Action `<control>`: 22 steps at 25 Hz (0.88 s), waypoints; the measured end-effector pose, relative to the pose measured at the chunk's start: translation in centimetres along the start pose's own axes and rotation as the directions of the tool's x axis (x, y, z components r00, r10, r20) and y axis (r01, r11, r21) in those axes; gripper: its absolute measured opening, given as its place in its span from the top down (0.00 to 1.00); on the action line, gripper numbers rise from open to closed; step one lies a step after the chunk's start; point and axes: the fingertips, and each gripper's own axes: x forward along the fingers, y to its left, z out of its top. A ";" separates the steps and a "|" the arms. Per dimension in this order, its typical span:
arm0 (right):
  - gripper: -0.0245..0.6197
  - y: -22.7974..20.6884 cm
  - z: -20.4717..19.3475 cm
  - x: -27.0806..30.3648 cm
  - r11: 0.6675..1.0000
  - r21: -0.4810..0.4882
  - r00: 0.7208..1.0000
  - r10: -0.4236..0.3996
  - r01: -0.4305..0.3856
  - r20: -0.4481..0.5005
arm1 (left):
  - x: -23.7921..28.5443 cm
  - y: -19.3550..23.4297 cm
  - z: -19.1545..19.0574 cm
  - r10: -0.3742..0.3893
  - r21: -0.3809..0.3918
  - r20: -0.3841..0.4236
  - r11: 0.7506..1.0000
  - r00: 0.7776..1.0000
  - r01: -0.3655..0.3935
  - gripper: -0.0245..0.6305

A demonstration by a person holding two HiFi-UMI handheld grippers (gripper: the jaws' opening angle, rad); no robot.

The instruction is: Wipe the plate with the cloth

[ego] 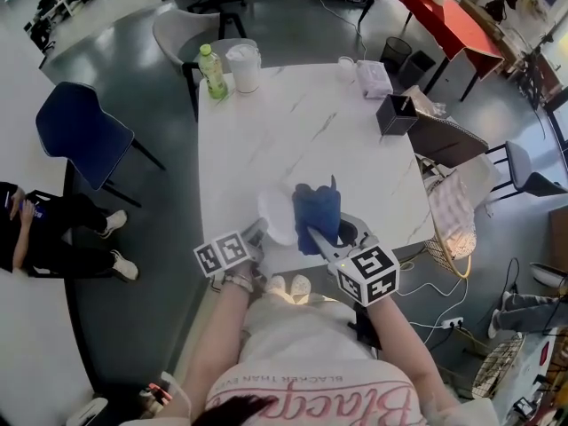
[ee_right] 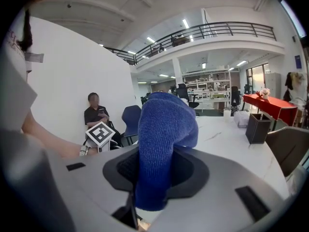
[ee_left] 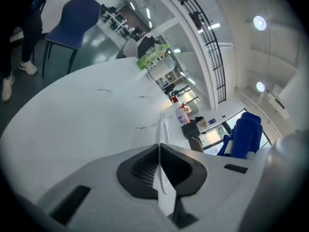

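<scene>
A white plate [ego: 276, 216] is tipped up near the front edge of the white marble table [ego: 266, 140]. My left gripper [ego: 258, 232] is shut on the plate's near rim; in the left gripper view the thin plate [ee_left: 163, 129] stands edge-on between the closed jaws of the left gripper [ee_left: 159, 153]. A blue cloth [ego: 318, 213] hangs just right of the plate, close to its face. My right gripper [ego: 323, 238] is shut on it. In the right gripper view the blue cloth [ee_right: 161, 129] bulges up out of the right gripper [ee_right: 153, 178] and hides the plate.
At the table's far side stand a green bottle [ego: 212, 71], a white jug [ego: 244, 67], a tissue pack [ego: 373, 78] and a black box [ego: 396, 114]. A blue chair [ego: 80, 131] and a seated person [ego: 44, 229] are to the left.
</scene>
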 end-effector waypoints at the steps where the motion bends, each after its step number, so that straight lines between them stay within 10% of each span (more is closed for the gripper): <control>1: 0.78 -0.1 0.4 -0.1 1.000 -0.003 1.000 -0.003 0.003 0.016 | -0.1 -0.8 0.5 -0.022 0.014 0.012 1.000 1.000 0.021 0.95; 22: 0.78 2.1 11.8 -4.7 0.976 -0.208 0.937 0.018 0.058 0.348 | -8.0 -16.1 8.4 -0.295 0.473 0.231 0.867 0.927 0.158 0.95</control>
